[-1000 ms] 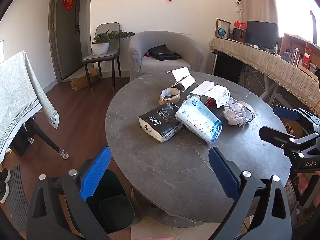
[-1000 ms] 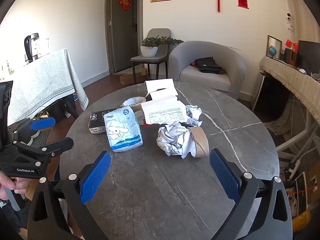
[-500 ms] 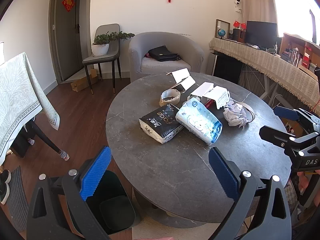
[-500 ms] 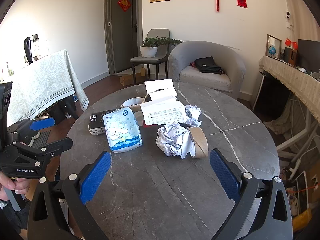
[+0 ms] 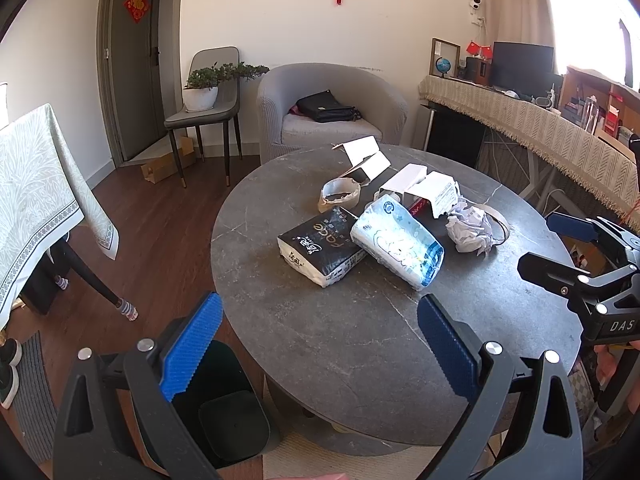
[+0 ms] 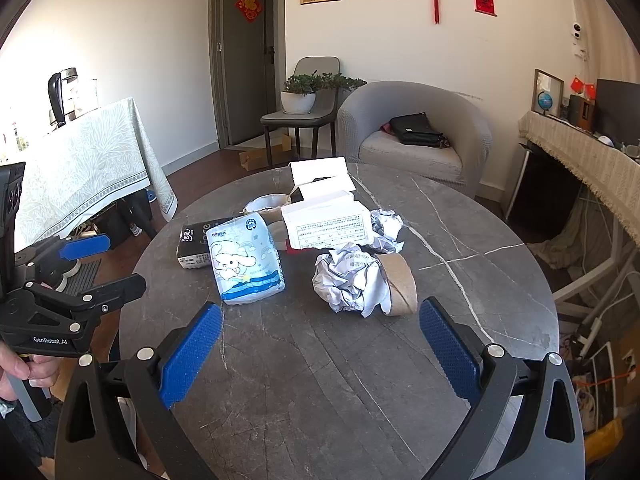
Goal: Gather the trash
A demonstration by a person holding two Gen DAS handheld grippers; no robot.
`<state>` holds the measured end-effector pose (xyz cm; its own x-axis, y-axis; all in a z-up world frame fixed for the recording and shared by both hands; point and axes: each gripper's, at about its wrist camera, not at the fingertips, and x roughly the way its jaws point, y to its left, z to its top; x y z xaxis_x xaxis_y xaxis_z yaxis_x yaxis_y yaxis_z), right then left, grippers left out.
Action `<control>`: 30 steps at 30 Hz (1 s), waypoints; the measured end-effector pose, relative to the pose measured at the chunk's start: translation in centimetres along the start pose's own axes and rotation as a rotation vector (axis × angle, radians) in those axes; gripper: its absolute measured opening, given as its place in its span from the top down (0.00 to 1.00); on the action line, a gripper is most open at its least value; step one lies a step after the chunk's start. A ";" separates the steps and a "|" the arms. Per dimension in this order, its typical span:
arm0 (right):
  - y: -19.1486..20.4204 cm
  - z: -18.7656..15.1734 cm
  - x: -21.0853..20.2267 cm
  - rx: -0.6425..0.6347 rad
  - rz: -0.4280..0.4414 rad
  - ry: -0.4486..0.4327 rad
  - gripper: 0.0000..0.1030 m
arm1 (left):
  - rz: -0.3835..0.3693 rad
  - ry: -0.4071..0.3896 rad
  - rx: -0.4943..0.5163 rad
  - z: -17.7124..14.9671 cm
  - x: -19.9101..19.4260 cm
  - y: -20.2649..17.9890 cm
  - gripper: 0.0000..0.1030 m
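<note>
almost nothing has changed over the last second: both views have only drifted a touch, no item on the round table (image 5: 320, 344) has shifted, and neither tool has closed, so by my reading the collecting has not started and the person is lining up a first pick. going left to right: the dark bin (image 5: 224, 408) sits on the floor below the table edge, under the left gripper (image 5: 318, 350), whose blue pads are spread wide with nothing between them. ahead of it on the table lie the black tissue pack (image 5: 320, 250) and, touching it, the blue tissue pack (image 5: 398, 246), with a tape roll (image 5: 340, 194) and white boxes (image 5: 420, 192) behind. further right is the crumpled paper (image 6: 352, 282), pressed against a cardboard ring (image 6: 398, 284); it lies just ahead of the right gripper (image 6: 320, 354), roughly centred between its wide-open, empty jaws but well short of the pads. a second paper wad (image 6: 386, 230) sits behind it beside the boxes. the nearer wad looks like the likely first target.
</note>
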<state>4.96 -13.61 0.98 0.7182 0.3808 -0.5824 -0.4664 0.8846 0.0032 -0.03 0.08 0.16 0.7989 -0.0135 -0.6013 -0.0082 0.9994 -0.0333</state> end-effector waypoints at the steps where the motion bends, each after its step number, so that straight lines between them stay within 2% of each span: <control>1: 0.0 0.0 0.0 0.001 0.001 0.000 0.03 | 0.000 -0.001 0.001 0.0 0.0 0.0 0.03; 30: -0.3 0.0 -0.1 0.006 -0.003 -0.002 0.03 | -0.007 0.000 0.000 0.0 0.0 -0.1 0.03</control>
<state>4.99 -13.95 1.02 0.7205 0.3788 -0.5808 -0.4611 0.8873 0.0066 -0.04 -0.05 0.22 0.7987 -0.0202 -0.6014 -0.0030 0.9993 -0.0375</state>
